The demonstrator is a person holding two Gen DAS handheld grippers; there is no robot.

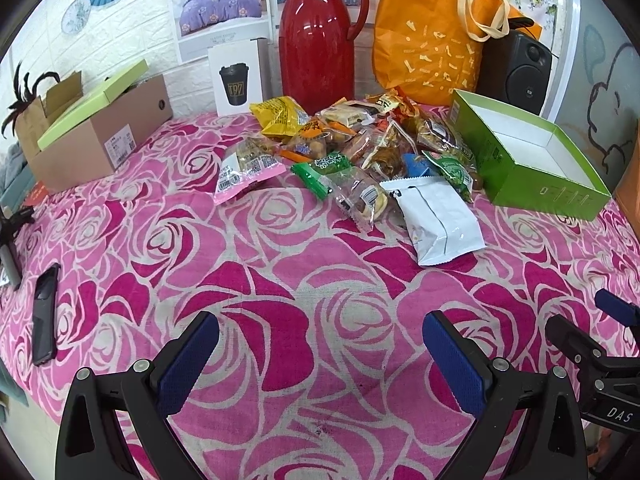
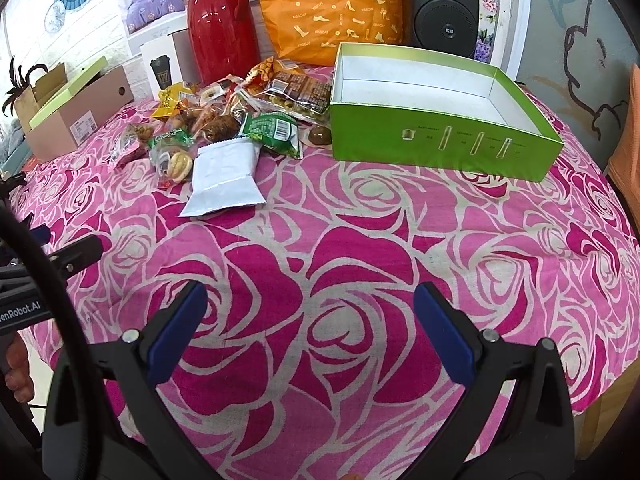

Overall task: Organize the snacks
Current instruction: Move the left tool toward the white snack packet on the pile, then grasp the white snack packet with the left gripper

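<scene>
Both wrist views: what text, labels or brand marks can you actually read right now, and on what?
"TP7": cup pictured on the white box.
"DAS": body of the right gripper, at the left view's edge.
"enRobot.AI", start cut off: left gripper body, at the right view's edge.
"KISSCAT": repeated on the orange bag.
Snack packets, barcode sticker on the cardboard box, green box markings: too small or blurred.

"DAS" on right gripper [image 1: 612, 360]; "enRobot.AI" on left gripper [image 2: 24, 304].
</scene>
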